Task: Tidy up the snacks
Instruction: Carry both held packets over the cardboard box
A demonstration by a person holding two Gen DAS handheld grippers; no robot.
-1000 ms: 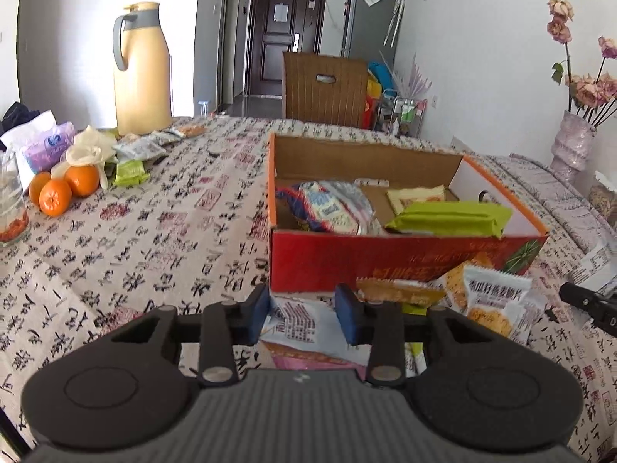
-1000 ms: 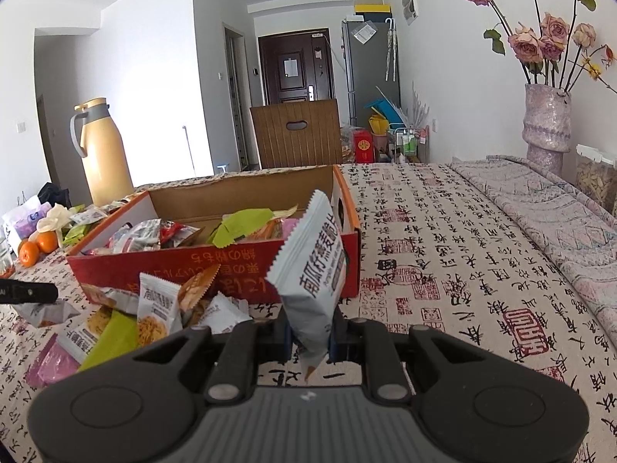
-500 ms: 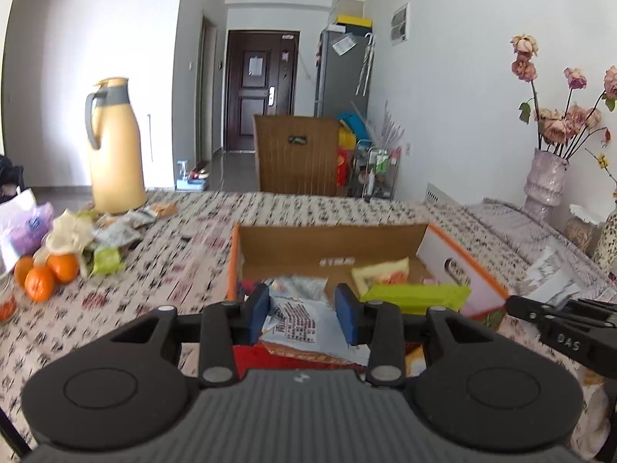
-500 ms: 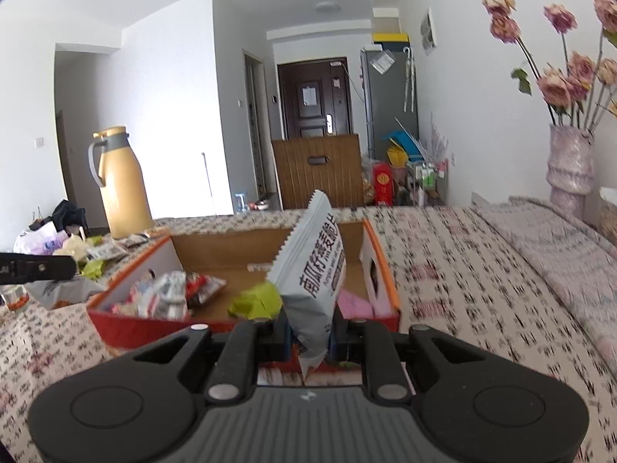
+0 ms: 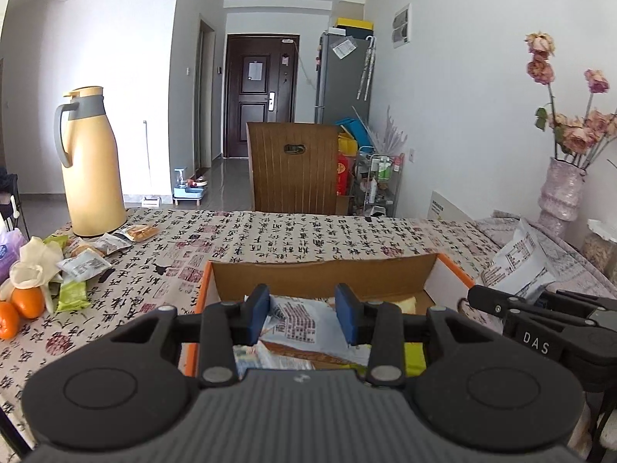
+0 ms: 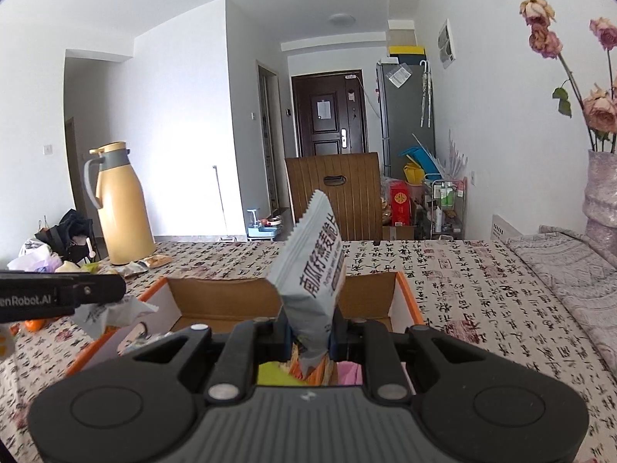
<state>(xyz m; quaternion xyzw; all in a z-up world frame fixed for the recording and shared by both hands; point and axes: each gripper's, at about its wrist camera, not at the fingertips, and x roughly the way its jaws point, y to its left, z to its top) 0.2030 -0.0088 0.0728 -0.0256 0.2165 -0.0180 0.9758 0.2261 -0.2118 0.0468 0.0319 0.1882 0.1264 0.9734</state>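
Presently, step in hand: delivery of two snack packets to the box, both carried above it; release not yet made.

Item 1. Left gripper: one. Blue pads closed on a white printed packet, which hangs crumpled beneath the fingers over the near left part of the box.

Item 2. Right gripper: one. Jaws narrow, pinching a grey packet by its lower end; the packet stands upright with its serrated edge on top, over the near right part of the box.

Item 3. Cardboard box, orange rim: one, open, on the patterned table. Already holds several packets, among them yellow-green and pink ones; the full count is hidden behind the gripper bodies.

Item 4. Loose snacks at the far left, near the yellow jug: one green packet and a handful of pale ones, overlapping, so no firm count.

Item 5. Oranges: two in view.

Item 6. Vase of flowers: one, far right. Wooden chair: one, beyond the table.

Next move, as judged: lower each gripper a little into the box, part the jaws so the packets drop onto the heap, then reach for the left-hand pile.
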